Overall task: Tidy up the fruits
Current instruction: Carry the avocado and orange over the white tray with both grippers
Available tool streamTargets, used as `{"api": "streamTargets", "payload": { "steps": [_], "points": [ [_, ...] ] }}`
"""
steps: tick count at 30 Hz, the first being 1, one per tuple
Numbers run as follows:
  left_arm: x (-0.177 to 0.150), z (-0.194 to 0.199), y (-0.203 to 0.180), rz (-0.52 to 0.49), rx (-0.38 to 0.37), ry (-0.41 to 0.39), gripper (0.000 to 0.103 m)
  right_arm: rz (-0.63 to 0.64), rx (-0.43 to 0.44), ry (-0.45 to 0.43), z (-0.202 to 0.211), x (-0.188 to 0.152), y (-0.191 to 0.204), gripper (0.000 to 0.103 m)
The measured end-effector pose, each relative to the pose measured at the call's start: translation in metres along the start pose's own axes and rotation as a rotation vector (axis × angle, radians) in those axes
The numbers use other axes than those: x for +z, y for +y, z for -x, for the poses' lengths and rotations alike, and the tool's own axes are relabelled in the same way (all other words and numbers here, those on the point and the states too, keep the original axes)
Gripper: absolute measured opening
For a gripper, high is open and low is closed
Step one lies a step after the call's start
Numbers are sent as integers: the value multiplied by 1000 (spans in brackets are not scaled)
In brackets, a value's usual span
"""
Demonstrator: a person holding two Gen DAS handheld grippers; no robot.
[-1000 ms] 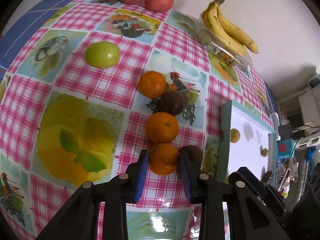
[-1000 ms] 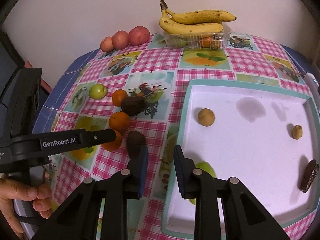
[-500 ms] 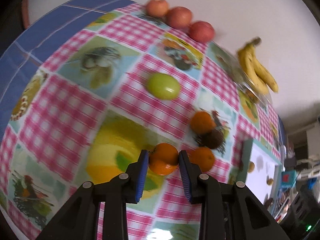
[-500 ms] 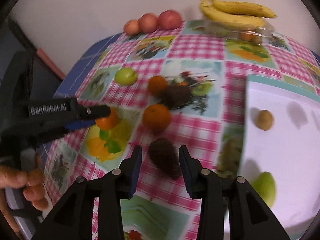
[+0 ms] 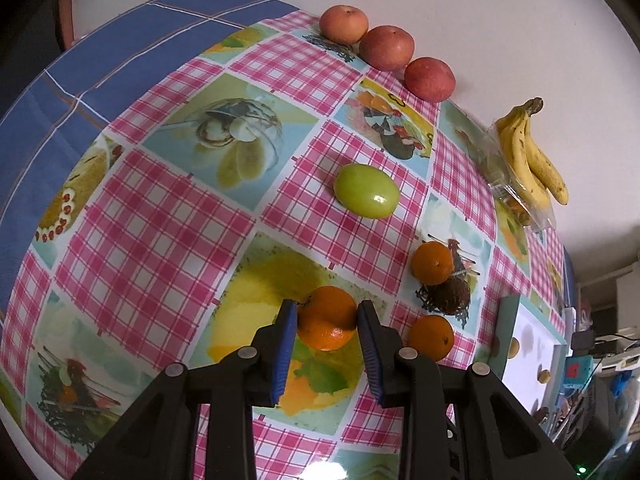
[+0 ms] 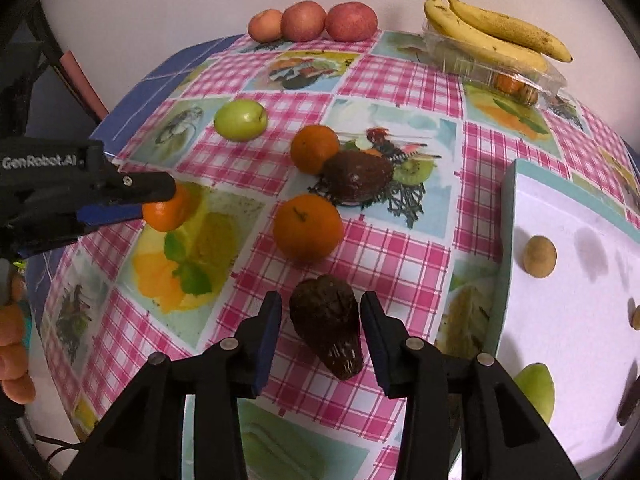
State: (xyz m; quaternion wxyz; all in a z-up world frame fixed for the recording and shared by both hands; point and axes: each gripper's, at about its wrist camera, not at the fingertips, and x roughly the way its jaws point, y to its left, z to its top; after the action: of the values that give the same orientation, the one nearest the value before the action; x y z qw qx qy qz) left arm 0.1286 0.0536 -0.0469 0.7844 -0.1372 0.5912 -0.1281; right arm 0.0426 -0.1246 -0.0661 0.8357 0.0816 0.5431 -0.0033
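Observation:
My left gripper point(image 5: 327, 311) is shut on an orange point(image 5: 329, 326), held over the yellow lemon picture on the checked tablecloth. The right wrist view shows that same orange point(image 6: 167, 211) in the left gripper point(image 6: 154, 204) at the left. My right gripper point(image 6: 320, 314) is open, its fingers on either side of a dark avocado point(image 6: 326, 322) lying on the cloth, with a gap on each side. Two more oranges point(image 6: 314, 149) point(image 6: 308, 227) and a second dark avocado point(image 6: 357, 176) lie beyond it.
A green apple point(image 6: 240, 120) lies left of the oranges. Three red apples point(image 6: 312, 20) line the far edge. Bananas point(image 6: 492, 32) rest on a clear plastic box. A white tray point(image 6: 508, 216) at the right holds a small brown fruit point(image 6: 539, 256) and a green fruit point(image 6: 536, 390).
My left gripper has carried the orange left, away from the row of fruit. My right gripper has swung left from the tray's edge and now straddles the dark avocado.

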Motion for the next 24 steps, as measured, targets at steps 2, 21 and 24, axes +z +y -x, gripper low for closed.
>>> {"api": "streamTargets", "payload": {
  "steps": [2,21,24],
  "points": [
    [0,0,-1,-2,2,0,33,-7,0,5,-1,-1,-1,40],
    [-8,3,-15,-36,40,-10,33,26,22,-107,36,0,1,36],
    [-8,11,-23,-55,42,-31,33,-13,26,-145,50,1,-11,36]
  ]
}}
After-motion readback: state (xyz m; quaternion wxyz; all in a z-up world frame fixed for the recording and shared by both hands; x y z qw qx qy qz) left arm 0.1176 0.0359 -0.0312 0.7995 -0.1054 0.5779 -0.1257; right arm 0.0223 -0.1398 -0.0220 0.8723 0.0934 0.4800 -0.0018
